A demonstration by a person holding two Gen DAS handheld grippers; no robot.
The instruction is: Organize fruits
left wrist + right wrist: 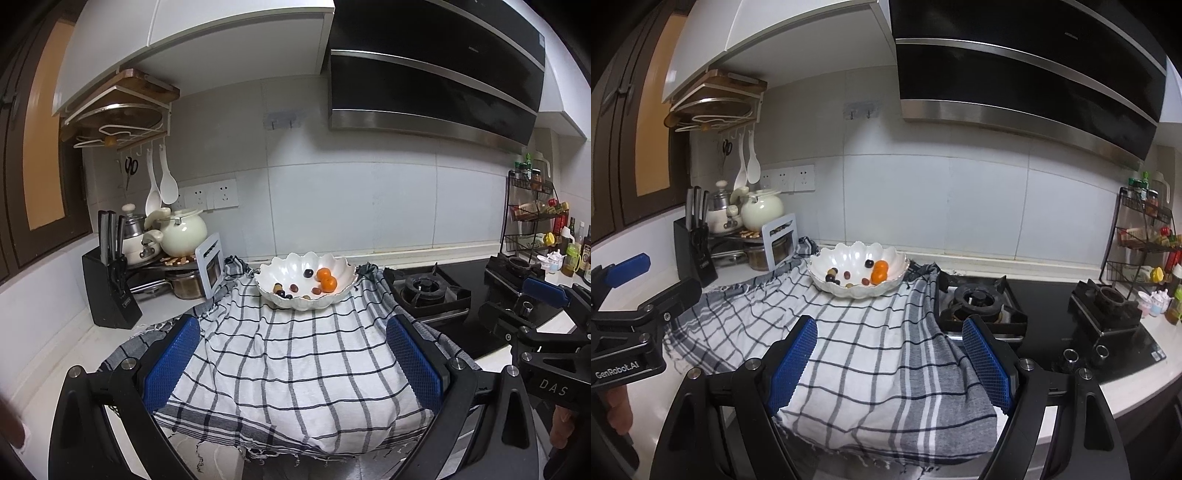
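Presently: left gripper (293,365), jaws wide apart, nothing between them; right gripper (890,363), jaws likewise wide, nothing held. Both hover over one checked cloth (288,362) spread on the counter. Beyond the jaws, well apart from either, centred ahead of the left pair and slightly left of the right: one white scalloped bowl (295,301) standing on the cloth's far end. Contents: two oranges (326,280), touching; several small dark grapes (308,273), loose, exact count unclear. Right of cloth: one gas hob (982,301). Left: one knife block (109,291).
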